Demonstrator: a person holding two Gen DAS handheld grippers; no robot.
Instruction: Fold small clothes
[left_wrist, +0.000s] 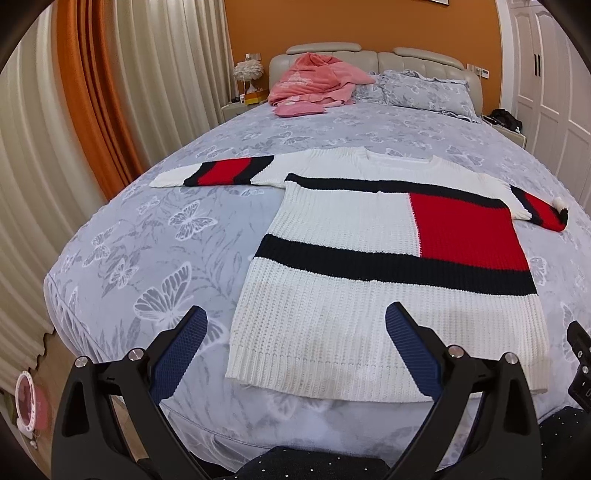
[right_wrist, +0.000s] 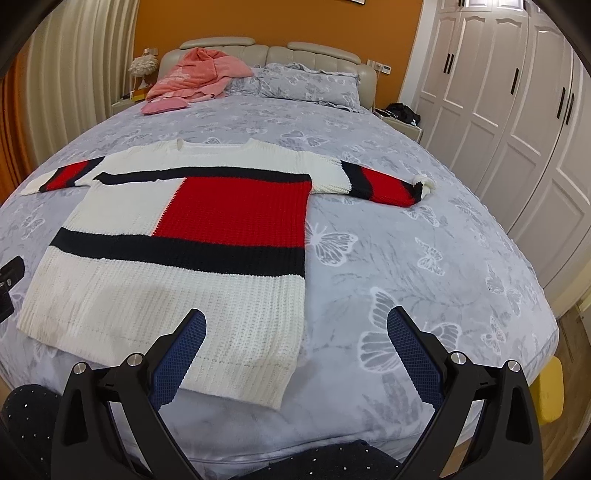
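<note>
You have one sweater (left_wrist: 373, 266) to fold, laid flat on the bed (left_wrist: 155, 251) with both sleeves out sideways. Your left gripper (left_wrist: 295, 325) hovers spread wide at its left hem corner, holding nothing. Your right gripper (right_wrist: 297, 325) is just as spread, empty, at the right hem corner. At the headboard: one pink blanket (right_wrist: 195, 77), then two pillows (right_wrist: 310, 86).

Pink blanket (left_wrist: 314, 79) against headboard (left_wrist: 424, 61), white wardrobe (right_wrist: 509, 96)
</note>
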